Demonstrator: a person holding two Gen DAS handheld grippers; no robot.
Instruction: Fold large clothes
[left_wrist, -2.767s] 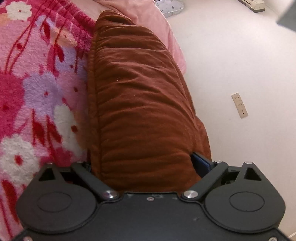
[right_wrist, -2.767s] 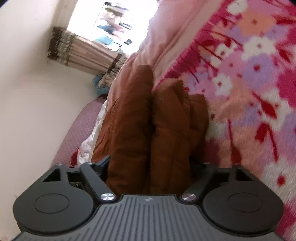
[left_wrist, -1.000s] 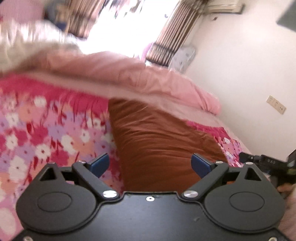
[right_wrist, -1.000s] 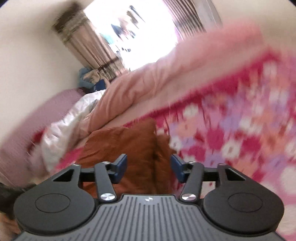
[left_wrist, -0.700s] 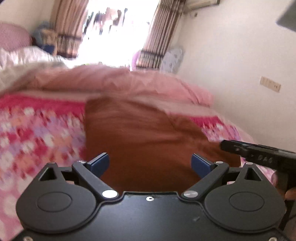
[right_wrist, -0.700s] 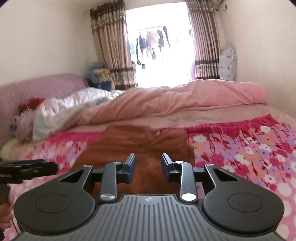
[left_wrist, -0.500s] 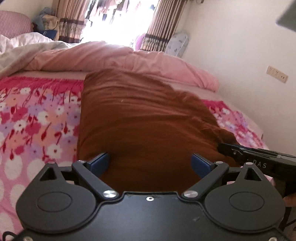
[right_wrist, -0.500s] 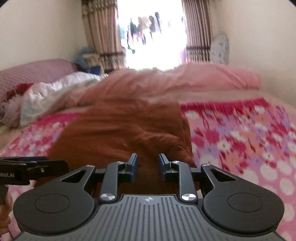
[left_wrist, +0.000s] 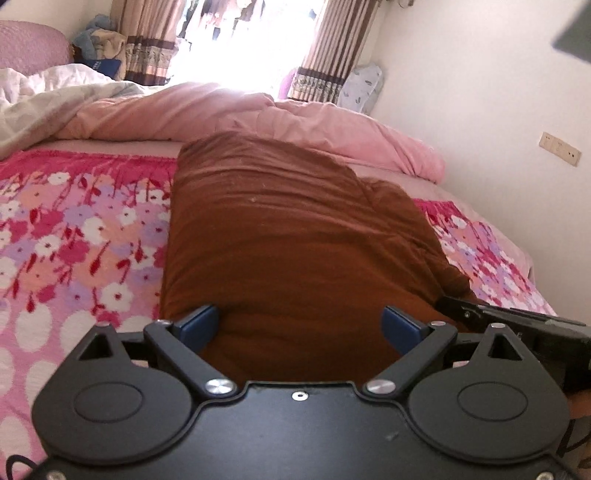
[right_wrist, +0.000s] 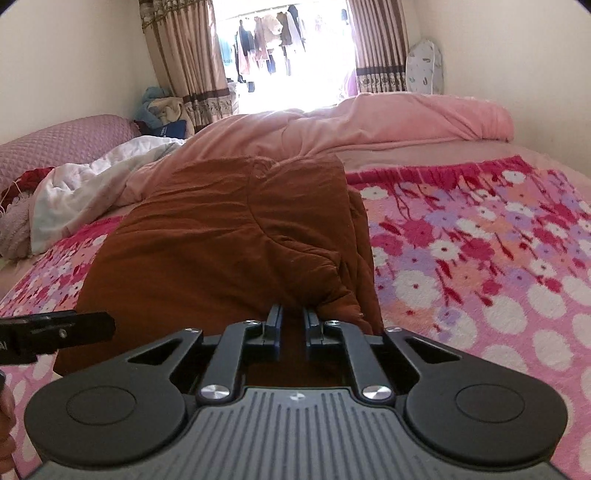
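Note:
A folded brown padded garment (left_wrist: 288, 236) lies lengthwise on the flowered blanket (left_wrist: 74, 236), its near end right under both tools. My left gripper (left_wrist: 301, 325) is open wide, one blue pad (left_wrist: 199, 323) at each side of the garment's near edge, neither pressing on it. In the right wrist view the same garment (right_wrist: 221, 240) shows a bunched fold on its right side. My right gripper (right_wrist: 292, 314) has its jaws drawn almost together on a pinch of brown cloth at the near edge. Each tool shows in the other's view: the right tool (left_wrist: 517, 321), the left tool (right_wrist: 55, 328).
A pink duvet (right_wrist: 388, 114) is heaped across the far end of the bed, with a white quilt (right_wrist: 85, 184) and a purple headboard cushion (right_wrist: 62, 144) at the left. A curtained window (right_wrist: 288, 55) is behind. A wall runs along the right with a socket (left_wrist: 559, 153).
Both tools swung from a tilted view to level and came down at the garment's near end. The right jaws closed from half open to nearly together. The left jaws stayed wide.

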